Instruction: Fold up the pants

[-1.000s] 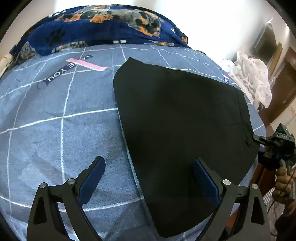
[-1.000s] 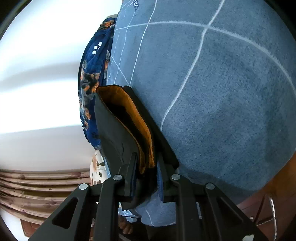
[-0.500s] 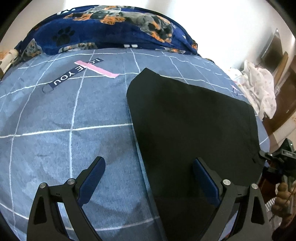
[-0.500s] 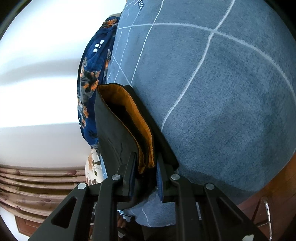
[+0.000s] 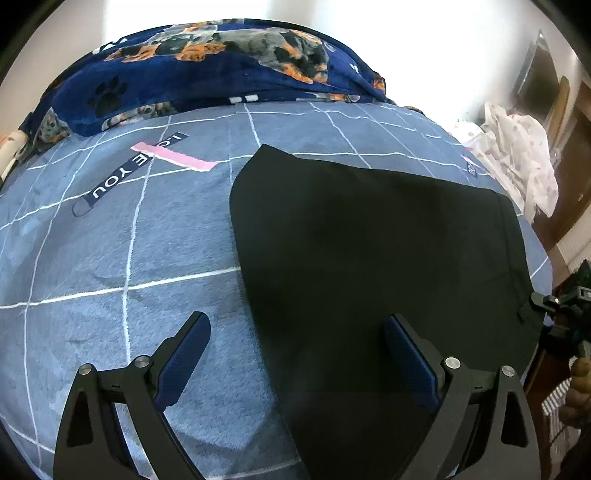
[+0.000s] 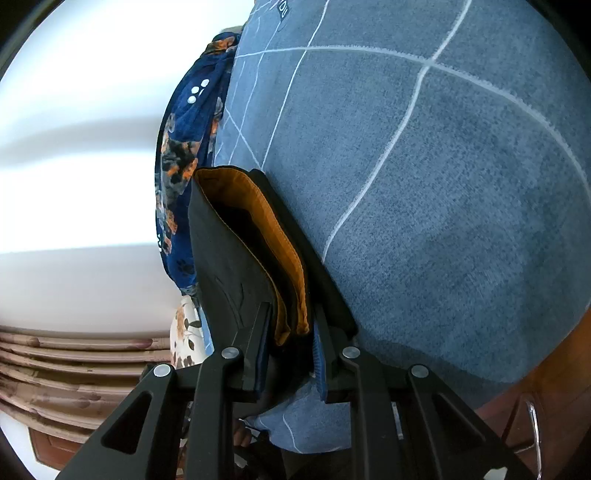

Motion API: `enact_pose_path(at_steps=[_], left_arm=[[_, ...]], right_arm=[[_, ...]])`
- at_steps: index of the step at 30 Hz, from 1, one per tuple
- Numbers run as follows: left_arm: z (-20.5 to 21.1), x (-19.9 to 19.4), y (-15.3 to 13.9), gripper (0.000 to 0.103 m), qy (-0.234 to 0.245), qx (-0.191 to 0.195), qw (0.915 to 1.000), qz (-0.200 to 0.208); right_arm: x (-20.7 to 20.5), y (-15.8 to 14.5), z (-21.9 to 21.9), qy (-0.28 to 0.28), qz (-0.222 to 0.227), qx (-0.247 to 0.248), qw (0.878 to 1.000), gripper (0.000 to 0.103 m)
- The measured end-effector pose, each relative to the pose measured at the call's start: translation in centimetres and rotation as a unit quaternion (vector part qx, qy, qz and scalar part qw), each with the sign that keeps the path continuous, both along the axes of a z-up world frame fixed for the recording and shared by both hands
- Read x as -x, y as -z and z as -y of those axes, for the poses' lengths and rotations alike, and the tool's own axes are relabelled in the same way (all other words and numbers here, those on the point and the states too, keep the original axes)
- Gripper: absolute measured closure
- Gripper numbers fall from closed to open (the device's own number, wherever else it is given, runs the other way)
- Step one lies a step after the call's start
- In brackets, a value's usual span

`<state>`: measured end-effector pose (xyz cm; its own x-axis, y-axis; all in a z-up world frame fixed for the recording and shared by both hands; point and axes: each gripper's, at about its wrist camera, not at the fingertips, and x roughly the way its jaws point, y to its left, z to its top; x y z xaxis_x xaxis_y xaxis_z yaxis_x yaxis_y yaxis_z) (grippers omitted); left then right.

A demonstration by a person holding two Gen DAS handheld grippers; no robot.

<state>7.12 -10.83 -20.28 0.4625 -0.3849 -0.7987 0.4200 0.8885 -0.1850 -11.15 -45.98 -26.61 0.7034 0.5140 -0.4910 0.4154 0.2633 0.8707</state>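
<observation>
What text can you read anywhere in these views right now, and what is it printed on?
"YOU": white letters on the dark strip printed on the blue bed cover.
Letters above it on that strip, partly crossed by the pink band: not fully legible.
Small dark label at the cover's top edge, right wrist view: cut off, unreadable.
Black pants: no text visible.

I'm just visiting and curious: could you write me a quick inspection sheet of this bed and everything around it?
Surface: bed cover, blue with white grid lines.
Job's things: black pants lying flat; orange-lined waistband pinched at the bed's edge.
Clutter: paw-print blanket at the far side.
Grippers: left gripper open above the pants' edge; right gripper shut on the waistband.
Cables: nothing seen.
Surroundings: white patterned cloth heaped off the bed's corner, dark door beyond.
</observation>
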Motion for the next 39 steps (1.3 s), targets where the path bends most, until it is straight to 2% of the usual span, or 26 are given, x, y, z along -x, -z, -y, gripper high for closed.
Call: enact_pose_path(at_steps=[18,26,30,32,35,36,37,39], left_arm=[[0.6,-1.3,0.8,0.007,0.007,0.015,0.9997,-0.020],[1.9,-0.9,0.7,0.007,0.081,0.041,0.9951,-0.041],[1.0,-1.3,0.6,0.011,0.082,0.085,0.9909,-0.064],[-0.1,-1.8,0.7,0.016,0.075,0.120,0.9865,-0.083],[-1.9,-2.9,1.1,0.022,0.069,0.185,0.9721,-0.127],[-2.4,-3.2,1.4,0.022,0.072,0.211,0.9637,-0.147],[-2.8,-3.4,1.8,0.022,0.085,0.243,0.9500,-0.177],[-2.7,-3.3,2.3,0.022,0.112,0.263,0.9349,-0.210]], right_arm=[[-0.2,0.0,0.1,-0.003,0.003,-0.003,1.000,0.087],[-0.1,0.1,0.3,-0.004,0.005,-0.006,1.000,0.087],[-0.1,0.1,0.3,-0.004,0.005,-0.008,1.000,0.087],[-0.1,0.1,0.2,-0.003,0.006,-0.008,1.000,0.087],[-0.2,0.1,0.1,-0.002,0.006,-0.010,1.000,0.087],[-0.2,0.1,0.2,-0.002,0.006,-0.010,1.000,0.087],[-0.2,0.1,0.1,-0.002,0.007,-0.010,1.000,0.087],[-0.2,0.2,0.2,-0.003,0.008,-0.011,1.000,0.087]])
